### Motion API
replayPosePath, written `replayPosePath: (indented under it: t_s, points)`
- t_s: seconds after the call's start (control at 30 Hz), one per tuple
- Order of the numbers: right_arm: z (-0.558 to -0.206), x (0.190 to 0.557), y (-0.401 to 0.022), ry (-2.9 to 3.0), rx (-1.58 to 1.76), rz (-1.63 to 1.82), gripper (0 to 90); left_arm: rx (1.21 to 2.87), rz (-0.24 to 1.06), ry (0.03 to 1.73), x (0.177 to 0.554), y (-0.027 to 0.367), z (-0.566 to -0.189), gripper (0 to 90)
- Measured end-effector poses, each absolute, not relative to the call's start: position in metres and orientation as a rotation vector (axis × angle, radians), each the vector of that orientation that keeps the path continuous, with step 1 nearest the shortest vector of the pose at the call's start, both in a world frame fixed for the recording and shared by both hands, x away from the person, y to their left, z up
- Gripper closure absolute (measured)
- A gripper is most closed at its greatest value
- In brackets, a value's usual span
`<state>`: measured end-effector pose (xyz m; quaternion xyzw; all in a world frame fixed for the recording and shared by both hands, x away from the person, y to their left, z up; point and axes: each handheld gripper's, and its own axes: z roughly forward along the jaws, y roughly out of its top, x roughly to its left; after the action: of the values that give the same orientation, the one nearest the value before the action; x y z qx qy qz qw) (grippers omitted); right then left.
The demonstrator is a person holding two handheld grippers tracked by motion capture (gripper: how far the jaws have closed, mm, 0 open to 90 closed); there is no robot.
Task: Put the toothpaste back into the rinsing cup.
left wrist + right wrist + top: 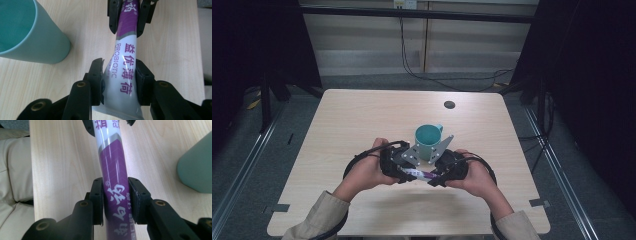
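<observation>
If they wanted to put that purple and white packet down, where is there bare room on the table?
Plenty. The table is bare to the left and right of the teal cup, and behind it up to the small dark hole. It is crowded just in front of the cup, where the left gripper and right gripper hold the sachet.

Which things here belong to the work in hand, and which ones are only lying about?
In the job:
- sachet, purple and white, gripped at both ends
- left gripper
- right gripper
- teal mug, just behind the grippers

Lying about:
- dark round spot on the table
- cables on the floor
</observation>
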<state>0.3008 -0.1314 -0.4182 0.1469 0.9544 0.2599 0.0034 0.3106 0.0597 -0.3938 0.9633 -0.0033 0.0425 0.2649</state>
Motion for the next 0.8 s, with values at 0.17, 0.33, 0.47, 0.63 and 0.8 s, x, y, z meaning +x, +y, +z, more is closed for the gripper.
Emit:
replayPosePath:
  t_s: [0.17, 0.33, 0.47, 0.63, 0.8]
  points:
    - [-0.418, 0.301, -0.133, 2.985, 0.468, 0.848, 67.2, 2.585, 0.114, -0.001, 0.311, 0.060, -0.389, 64.2]
    - [-0.416, 0.301, -0.132, 2.970, 0.446, 0.849, 68.7, 2.559, 0.119, -0.001, 0.311, 0.062, -0.386, 63.8]
    - [-0.415, 0.301, -0.131, 2.978, 0.434, 0.832, 71.7, 2.547, 0.117, -0.016, 0.312, 0.063, -0.385, 63.1]
    - [-0.416, 0.300, -0.131, 2.969, 0.444, 0.822, 73.7, 2.510, 0.101, 0.004, 0.315, 0.066, -0.390, 58.9]
    - [-0.418, 0.300, -0.137, 2.959, 0.430, 0.844, 74.1, 2.485, 0.142, 0.083, 0.321, 0.077, -0.397, 38.6]
